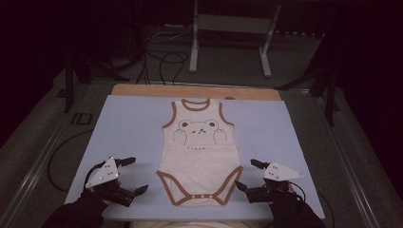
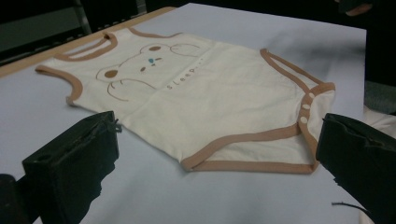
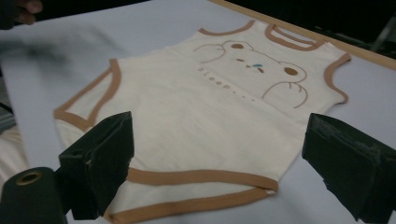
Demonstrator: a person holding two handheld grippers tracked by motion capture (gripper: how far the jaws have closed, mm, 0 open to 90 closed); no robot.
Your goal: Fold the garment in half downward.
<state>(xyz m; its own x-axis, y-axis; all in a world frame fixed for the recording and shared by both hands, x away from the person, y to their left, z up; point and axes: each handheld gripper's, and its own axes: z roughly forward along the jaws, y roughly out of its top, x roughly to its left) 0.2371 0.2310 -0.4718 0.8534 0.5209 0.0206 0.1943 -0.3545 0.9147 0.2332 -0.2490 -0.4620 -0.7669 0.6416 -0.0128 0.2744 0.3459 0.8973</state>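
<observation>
A cream baby bodysuit (image 1: 199, 152) with brown trim and a bear print lies flat and spread out on the pale blue mat (image 1: 128, 128), neck toward the far side. My left gripper (image 1: 133, 175) stands open on the mat just left of the bodysuit's left leg opening (image 2: 243, 158). At the other side my right gripper (image 1: 247, 175) is open too, close to the right leg opening (image 3: 196, 179). Nothing sits between either pair of jaws. In both gripper views the bodysuit (image 2: 205, 93) (image 3: 219, 107) stretches away ahead of the black jaws.
A wooden board (image 1: 195, 91) shows beyond the mat's far edge. Behind the table a white metal stand (image 1: 230, 28) and black cables (image 1: 161, 61) lie on the floor. Dark tripod legs (image 1: 328, 90) stand at both far corners.
</observation>
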